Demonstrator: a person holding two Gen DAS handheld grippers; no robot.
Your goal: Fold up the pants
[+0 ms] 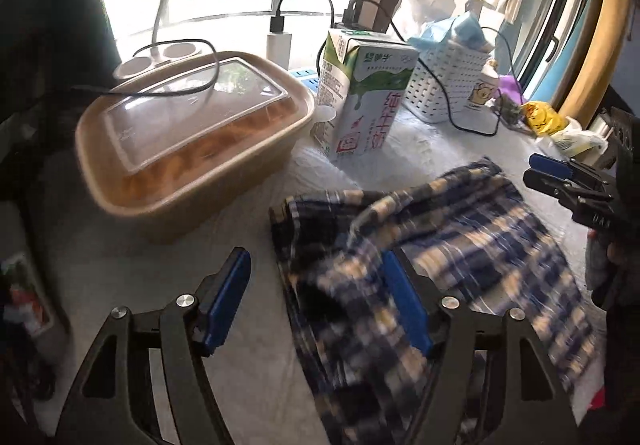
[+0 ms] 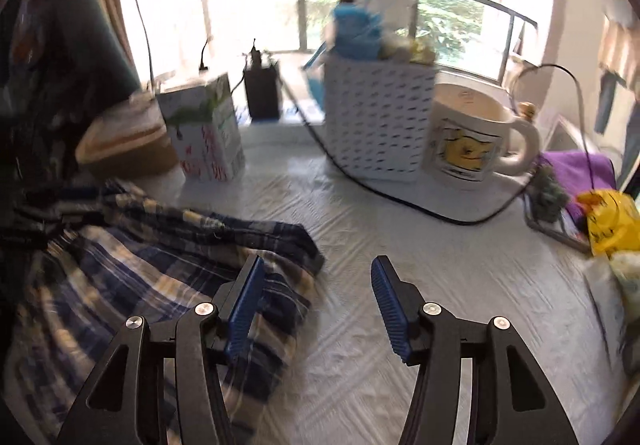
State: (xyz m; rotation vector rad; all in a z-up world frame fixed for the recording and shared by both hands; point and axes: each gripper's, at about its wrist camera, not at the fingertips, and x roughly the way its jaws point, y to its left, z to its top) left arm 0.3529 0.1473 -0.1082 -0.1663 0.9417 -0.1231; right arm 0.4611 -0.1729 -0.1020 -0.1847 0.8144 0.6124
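— Lying crumpled on the white crinkled sheet (image 2: 400, 245), the blue, black and cream plaid cloth pants (image 1: 440, 245) are running their long axis from about seven o'clock up toward one o'clock in the left wrist view, aren't they?

— Yes, with one narrow end pointing at one o'clock and the wider bulk spreading toward five. In the right wrist view the pants (image 2: 140, 257) are filling the eight o'clock side, a folded edge reaching toward the centre.

— What are the grippers doing?

— The left gripper (image 1: 320, 301) is hanging released, its blue ribbed pads spread wide; one pad is sitting over the plaid, the other over bare sheet, nothing pinched. The right gripper (image 2: 316, 305) is likewise spread apart and holding nothing, its left pad overlapping the fabric edge. In the left view the right gripper (image 1: 544, 173) is showing at three o'clock.

— And the surroundings?

— A window with railings is glowing behind everything. At ten o'clock a tan paper food box with a clear plastic lid (image 1: 192, 133) is sitting; a green-and-white milk carton (image 1: 364, 97) is standing upright beside it. A white perforated plastic basket (image 2: 380, 121) is standing at twelve o'clock, touching a glossy ceramic mug with a yellow cartoon print (image 2: 476, 137). A black cable (image 2: 420, 205) is curling across the sheet.
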